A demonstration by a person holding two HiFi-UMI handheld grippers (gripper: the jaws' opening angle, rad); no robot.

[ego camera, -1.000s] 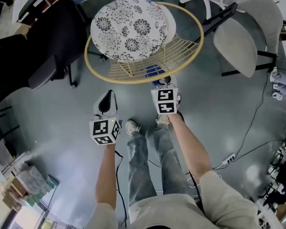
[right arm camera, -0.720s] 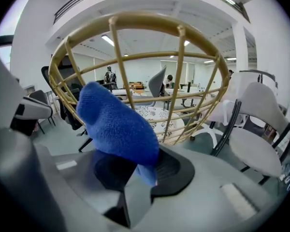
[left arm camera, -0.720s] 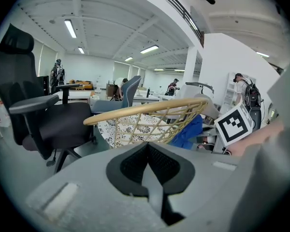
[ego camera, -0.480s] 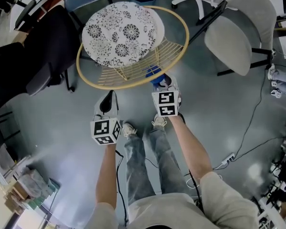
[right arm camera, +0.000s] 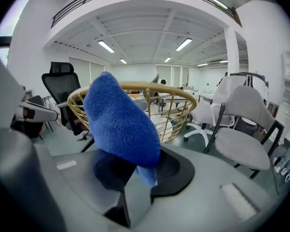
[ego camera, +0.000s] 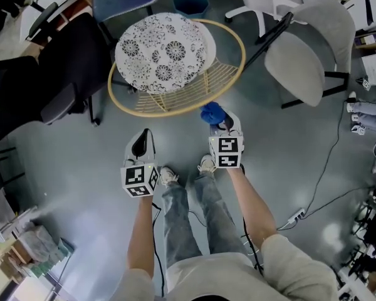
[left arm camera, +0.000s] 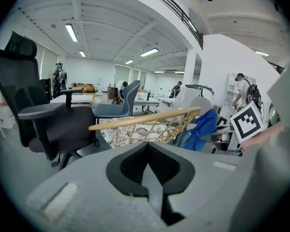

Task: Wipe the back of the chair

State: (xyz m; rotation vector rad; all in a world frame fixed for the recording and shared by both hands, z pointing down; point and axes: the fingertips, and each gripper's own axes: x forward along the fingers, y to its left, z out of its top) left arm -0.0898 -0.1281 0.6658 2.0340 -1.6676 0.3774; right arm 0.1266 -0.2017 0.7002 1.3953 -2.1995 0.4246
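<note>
A fuzzy blue knitted cloth (right arm camera: pixel 117 117) bulges in a rounded lump above the fingers of the right gripper (ego camera: pixel 224 126), which pinch its lower corner. The ribbed black fingers of the left gripper (ego camera: pixel 141 144) are pressed together on nothing. Both forearms reach forward, side by side. Just ahead of the right fingers curves the spoked golden rattan back of the round basket chair (ego camera: pixel 170 99), with its white floral-patterned cushion (ego camera: pixel 165 50) beyond.

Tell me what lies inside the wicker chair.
A round patterned cushion lies in the wicker chair, filling most of the seat. Anything beneath the cushion is hidden.
</note>
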